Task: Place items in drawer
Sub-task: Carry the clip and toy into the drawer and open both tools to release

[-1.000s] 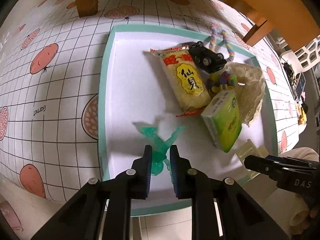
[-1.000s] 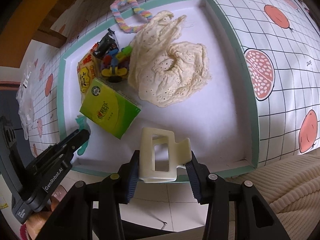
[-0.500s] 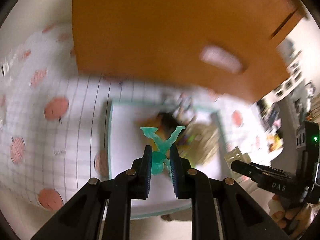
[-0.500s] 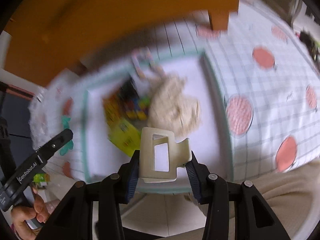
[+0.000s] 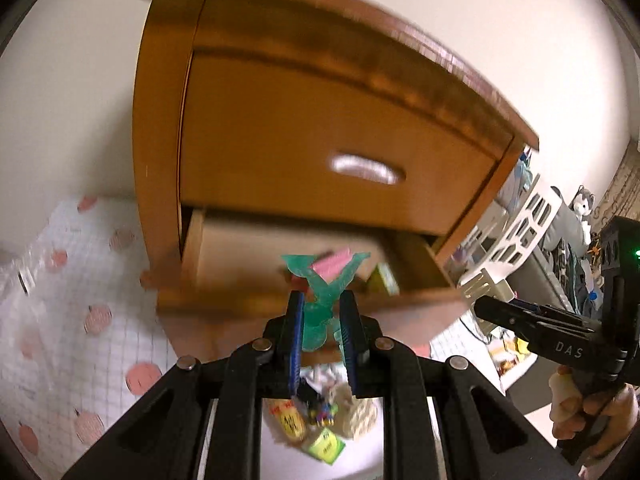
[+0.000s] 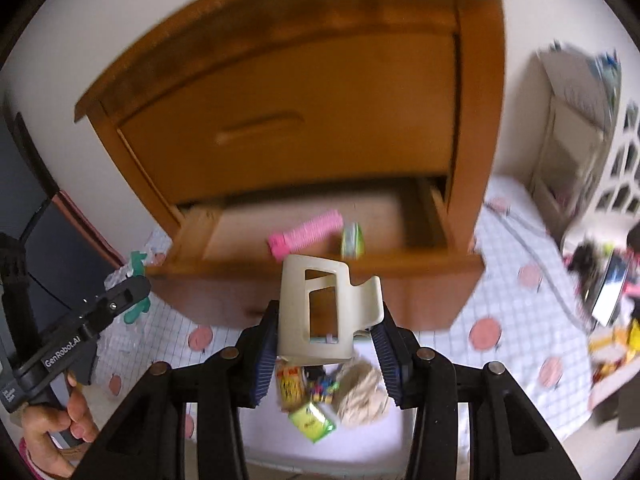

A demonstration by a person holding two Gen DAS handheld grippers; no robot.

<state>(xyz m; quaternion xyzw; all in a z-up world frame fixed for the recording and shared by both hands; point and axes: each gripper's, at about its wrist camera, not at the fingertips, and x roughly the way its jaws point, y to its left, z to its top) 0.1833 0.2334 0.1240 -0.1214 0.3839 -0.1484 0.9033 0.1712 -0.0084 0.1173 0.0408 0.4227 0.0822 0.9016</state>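
My left gripper (image 5: 322,305) is shut on a translucent green clip (image 5: 320,280), held up in front of the open lower drawer (image 5: 248,240) of a wooden nightstand. The right gripper (image 6: 326,322) is shut on a cream hair claw (image 6: 324,304), just before the drawer's front edge (image 6: 420,266). Inside the drawer lie a pink roller (image 6: 306,234) and a small green pack (image 6: 353,240). The left gripper (image 6: 120,294) with its green clip (image 6: 136,264) shows at the left of the right wrist view. The right gripper (image 5: 520,316) shows at the right of the left wrist view.
Below the grippers the white tray (image 6: 360,444) holds a snack packet (image 6: 290,384), a green tissue pack (image 6: 312,422), a lace cloth (image 6: 360,396) and a small toy (image 6: 322,386). The upper drawer (image 5: 320,152) is closed. A white lattice basket (image 5: 532,216) stands to the right.
Both grippers have lifted off the tray with their clips and swung up to face the open drawer. The tray now sits low in both views.
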